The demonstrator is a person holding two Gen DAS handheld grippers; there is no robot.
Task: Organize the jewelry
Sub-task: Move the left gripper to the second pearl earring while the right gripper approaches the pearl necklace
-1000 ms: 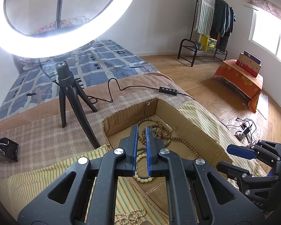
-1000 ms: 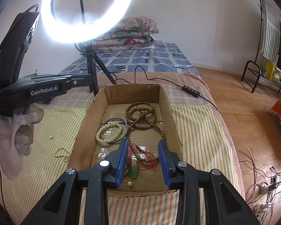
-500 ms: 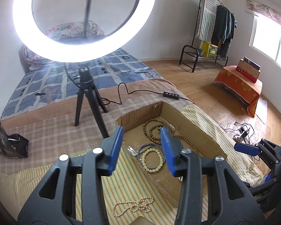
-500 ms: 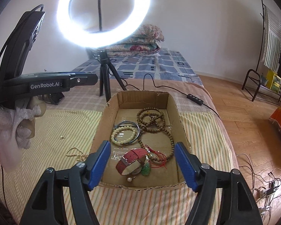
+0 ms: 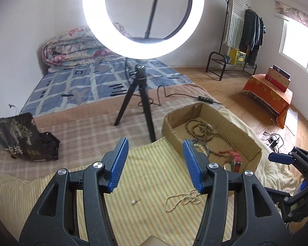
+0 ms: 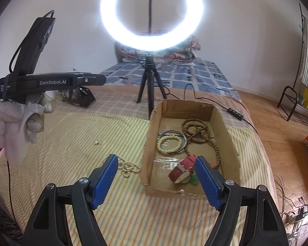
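A shallow cardboard box (image 6: pixel 230 141) (image 5: pixel 168 129) on the striped cloth holds a long brown bead necklace (image 6: pixel 195 129), a pale bead bracelet with a metal bangle (image 6: pixel 170 141), a red strap watch (image 6: pixel 180 170) and a green pendant (image 6: pixel 194 181). A pearl necklace (image 5: pixel 181 199) (image 6: pixel 127 167) and a small earring (image 5: pixel 135 201) (image 6: pixel 97 142) lie on the cloth outside the box. My left gripper (image 5: pixel 154 164) is open and empty, above the cloth left of the box. My right gripper (image 6: pixel 157 181) is open and empty, near the box's front left corner.
A ring light on a black tripod (image 5: pixel 142 94) (image 6: pixel 152 75) stands behind the box, its cable and switch (image 6: pixel 235 113) trailing right. A black bag (image 5: pixel 20 139) lies at the far left. The bed edge drops to wooden floor on the right.
My left gripper opened, released the pale bracelet into the box and pulled back left over the cloth. My right gripper opened wider and drew back left from the box.
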